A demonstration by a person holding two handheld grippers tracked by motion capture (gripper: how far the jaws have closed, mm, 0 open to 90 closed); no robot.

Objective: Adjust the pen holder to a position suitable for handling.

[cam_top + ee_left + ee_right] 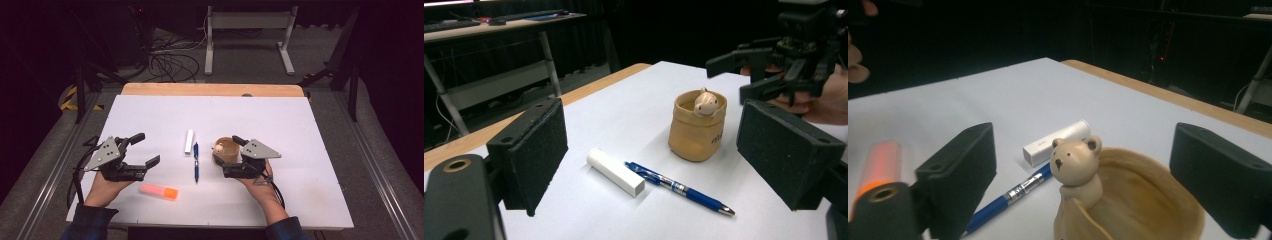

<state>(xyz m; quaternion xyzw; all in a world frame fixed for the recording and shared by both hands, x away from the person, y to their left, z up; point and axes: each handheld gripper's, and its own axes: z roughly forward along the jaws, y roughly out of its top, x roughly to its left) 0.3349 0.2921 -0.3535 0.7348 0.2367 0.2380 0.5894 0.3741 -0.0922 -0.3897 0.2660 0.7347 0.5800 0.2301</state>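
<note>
A tan cup (226,150) with a small bear figure (1075,165) on its rim stands right of the table's middle. My right gripper (229,156) hovers at the cup, open. Its jaws stand wide on either side of the rim and do not press it. A blue pen (196,162) and a white stick (189,141) lie side by side left of the cup. My left gripper (149,148) rests at the table's left, open and empty, pointing toward the pen (679,188), the stick (615,171) and the cup (696,130).
An orange highlighter (159,191) lies near the front edge, between the two hands. The white table cover (280,115) ends at a wooden strip (210,89) at the far side. Beyond it are cables and a metal stand (248,30) on the floor.
</note>
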